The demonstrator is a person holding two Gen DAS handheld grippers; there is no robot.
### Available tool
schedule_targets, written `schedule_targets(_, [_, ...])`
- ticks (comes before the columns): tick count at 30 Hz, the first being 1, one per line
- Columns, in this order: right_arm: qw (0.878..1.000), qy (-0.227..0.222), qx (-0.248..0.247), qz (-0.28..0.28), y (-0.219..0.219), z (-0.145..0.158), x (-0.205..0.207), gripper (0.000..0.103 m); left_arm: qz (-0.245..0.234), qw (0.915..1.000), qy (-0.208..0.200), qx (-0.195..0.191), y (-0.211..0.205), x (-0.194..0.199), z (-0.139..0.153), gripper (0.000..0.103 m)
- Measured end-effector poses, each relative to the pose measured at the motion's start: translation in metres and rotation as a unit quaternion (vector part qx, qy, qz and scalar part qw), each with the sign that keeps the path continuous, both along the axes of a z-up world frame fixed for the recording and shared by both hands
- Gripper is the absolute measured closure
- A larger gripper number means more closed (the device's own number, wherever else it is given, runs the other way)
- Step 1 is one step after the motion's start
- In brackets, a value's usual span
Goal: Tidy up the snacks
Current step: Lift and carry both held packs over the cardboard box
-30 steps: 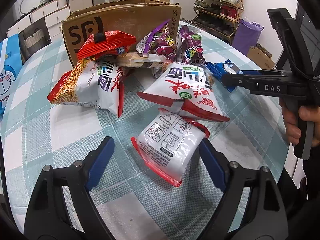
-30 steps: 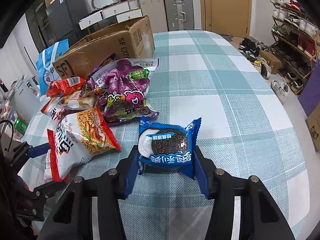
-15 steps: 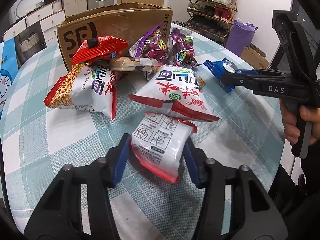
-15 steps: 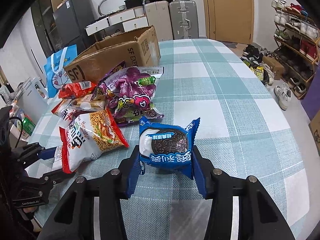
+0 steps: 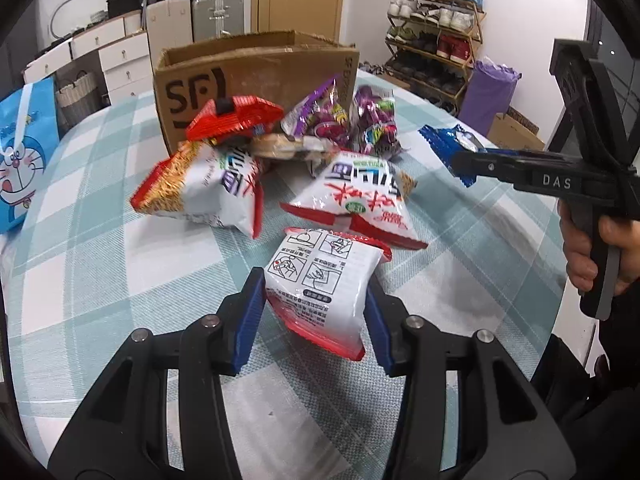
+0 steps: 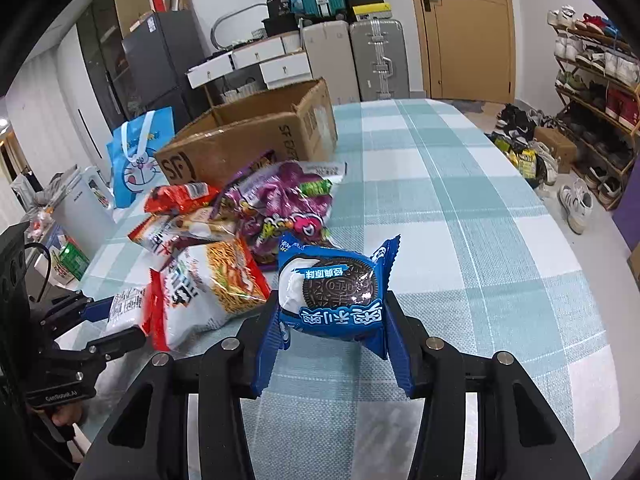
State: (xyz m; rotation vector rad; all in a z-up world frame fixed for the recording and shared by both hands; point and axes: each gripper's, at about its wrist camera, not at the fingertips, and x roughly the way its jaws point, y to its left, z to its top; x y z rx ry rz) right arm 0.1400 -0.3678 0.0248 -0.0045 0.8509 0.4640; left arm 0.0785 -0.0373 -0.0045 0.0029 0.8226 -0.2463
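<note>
My left gripper [image 5: 314, 288] is shut on a white packet with red edges [image 5: 320, 280], its blue pads pressing both sides, held just above the checked tablecloth [image 5: 100, 240]. My right gripper [image 6: 332, 312] is shut on a blue cookie packet [image 6: 336, 292], lifted off the table. In the left wrist view the right gripper [image 5: 460, 160] shows at the right with the cookie packet [image 5: 444, 140] at its tip. A pile of snack bags lies ahead: two white-and-red noodle bags [image 5: 208, 188] [image 5: 360, 188], a red bag [image 5: 232, 120] and purple bags [image 5: 332, 120]. Behind them stands an open cardboard box [image 5: 256, 68].
A blue cartoon gift bag [image 5: 20, 160] stands past the table's left edge. A shoe rack [image 5: 432, 40], suitcases [image 6: 376, 56] and drawers line the room behind. A hand [image 5: 592, 248] grips the right tool's handle. Bare checked cloth [image 6: 480, 200] stretches right of the pile.
The left jaws closed from wide open onto the white red-edged packet and raised it a little. The right gripper rose with the blue cookie packet still in it.
</note>
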Motion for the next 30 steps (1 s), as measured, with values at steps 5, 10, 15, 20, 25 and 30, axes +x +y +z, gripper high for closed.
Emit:
schedule_targets(5, [0.999, -0.028, 0.012, 0.017, 0.006, 0.016, -0.008, 0.055, 0.019, 0.9991, -0.038, -0.004, 0.008, -0.010, 0.021, 0.059])
schedule_targets(10, [0.998, -0.056, 0.017, 0.032, 0.014, 0.034, -0.016, 0.055, 0.041, 0.9968, -0.068, -0.009, 0.016, -0.013, 0.042, 0.059])
schedule_targets(15, [0.996, -0.077, 0.025, 0.040, 0.023, 0.050, -0.016, 0.055, 0.065, 0.9935, -0.092, -0.017, 0.023, -0.008, 0.061, 0.059])
schedule_targets(20, [0.994, -0.092, 0.035, 0.044, 0.030, 0.064, -0.009, 0.055, 0.088, 0.9894, -0.112, -0.028, 0.031, 0.005, 0.081, 0.059])
schedule_targets(25, [0.992, -0.104, 0.049, 0.043, 0.037, 0.077, 0.001, 0.055, 0.107, 0.9856, -0.126, -0.035, 0.038, 0.022, 0.099, 0.059])
schedule_targets(30, [0.991, -0.114, 0.057, 0.049, 0.048, 0.086, 0.012, 0.055, 0.118, 0.9825, -0.140, -0.034, 0.042, 0.042, 0.114, 0.059])
